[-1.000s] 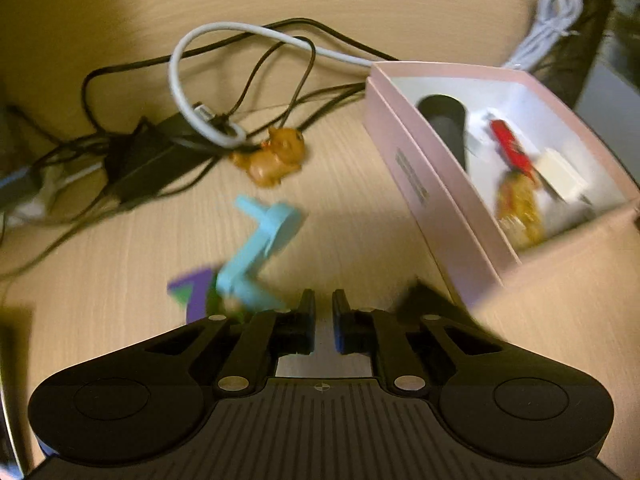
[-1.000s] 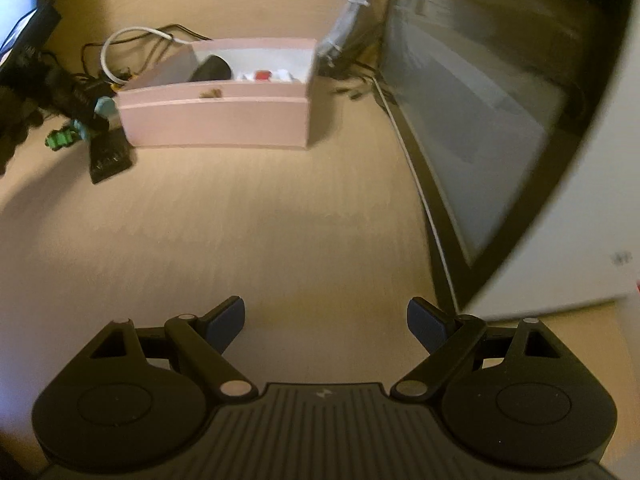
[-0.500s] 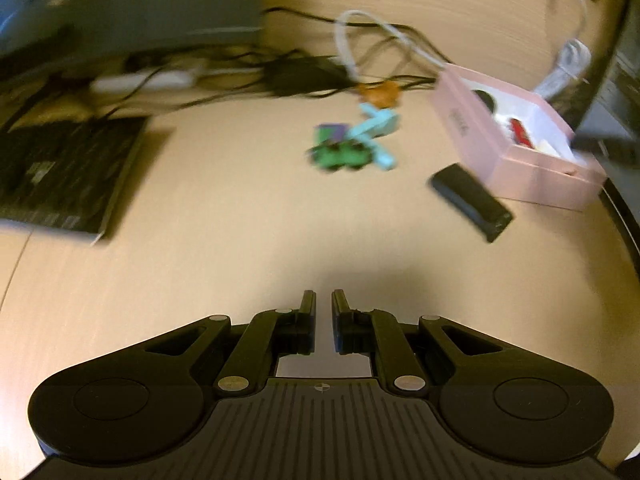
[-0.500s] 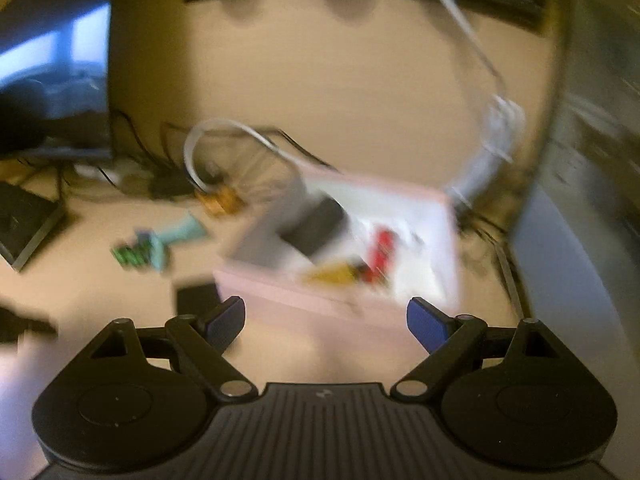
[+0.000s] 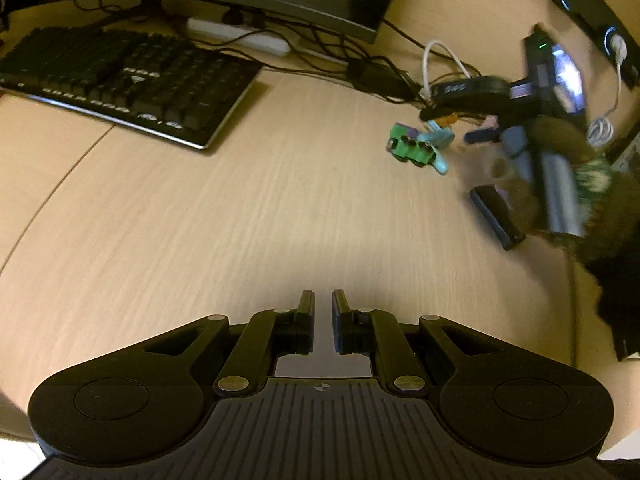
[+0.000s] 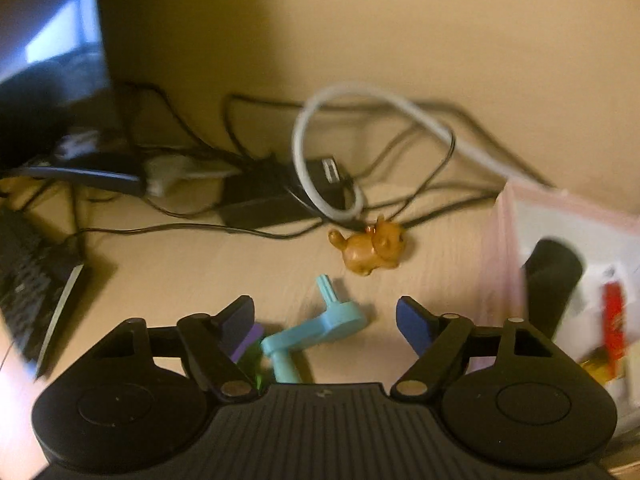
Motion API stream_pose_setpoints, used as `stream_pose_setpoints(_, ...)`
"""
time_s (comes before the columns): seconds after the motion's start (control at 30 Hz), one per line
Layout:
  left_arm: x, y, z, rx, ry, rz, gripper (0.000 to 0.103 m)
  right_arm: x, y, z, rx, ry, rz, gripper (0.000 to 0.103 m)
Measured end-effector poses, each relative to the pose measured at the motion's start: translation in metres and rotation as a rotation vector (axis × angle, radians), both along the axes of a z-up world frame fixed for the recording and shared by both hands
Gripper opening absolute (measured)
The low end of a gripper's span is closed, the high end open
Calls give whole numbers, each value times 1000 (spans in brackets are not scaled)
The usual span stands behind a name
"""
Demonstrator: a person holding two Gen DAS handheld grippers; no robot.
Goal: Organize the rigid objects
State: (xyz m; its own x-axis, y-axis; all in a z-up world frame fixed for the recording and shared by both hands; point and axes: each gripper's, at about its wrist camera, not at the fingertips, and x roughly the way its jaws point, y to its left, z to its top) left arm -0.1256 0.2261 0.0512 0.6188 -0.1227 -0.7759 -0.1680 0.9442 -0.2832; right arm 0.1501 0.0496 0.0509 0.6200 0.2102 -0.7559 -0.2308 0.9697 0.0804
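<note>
Light-blue crank-shaped part (image 6: 320, 326): seen at lower centre of the right wrist frame, on the desk (image 6: 180, 264), between the closing, untouching fingers of the right gripper (image 6: 325, 314). Left gripper (image 5: 322, 306): pressed together, empty. Orange bear figurine (image 6: 370, 250): beside pink box (image 6: 498, 248).

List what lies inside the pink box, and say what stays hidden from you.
In the right wrist view, the pink box holds a black cylinder, a red item and something yellowish. Blur, the picture's edge and the right gripper, closing above the blue crank, hide the rest.
</note>
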Motion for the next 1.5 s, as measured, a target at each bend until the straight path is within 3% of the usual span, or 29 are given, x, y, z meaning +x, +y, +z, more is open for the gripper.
stream_pose_setpoints(0.07,-4,7,2,-5,-5,0,11,10,2,-12,25,47,-68,65)
stream_pose_setpoints(0.1,-4,10,3,-5,-5,-1,11,14,1,-16,49,72,-90,49)
stream_pose_setpoints(0.2,0,20,4,-11,-8,-20,11,7,1,-16,81,95,-73,24)
stream_pose_setpoints(0.33,20,21,4,-17,-28,-88,11,-32,3,-1,43,55,12,12)
stream_pose_setpoints(0.53,68,-17,8,4,-102,-249,11,-129,-20,28,-23,-28,139,10)
stream_pose_setpoints(0.7,125,-66,19,74,-178,-333,12,-185,-68,35,-113,-53,74,10)
stream_pose_setpoints(0.8,167,-95,24,122,-190,-325,14,-206,-103,28,-135,-10,5,11)
stream_pose_setpoints(0.9,206,-121,11,187,-103,-290,14,-225,-132,22,-129,12,-57,11)
stream_pose_setpoints(1.03,228,-136,-10,236,-6,-246,14,-245,-160,15,-158,-13,-114,12)
stream_pose_setpoints(1.3,257,-149,-17,355,-41,-214,15,-257,-202,6,-135,27,-222,12)
stream_pose_setpoints(1.5,276,-165,-19,367,-86,-246,18,-267,-227,3,-135,44,-260,12)
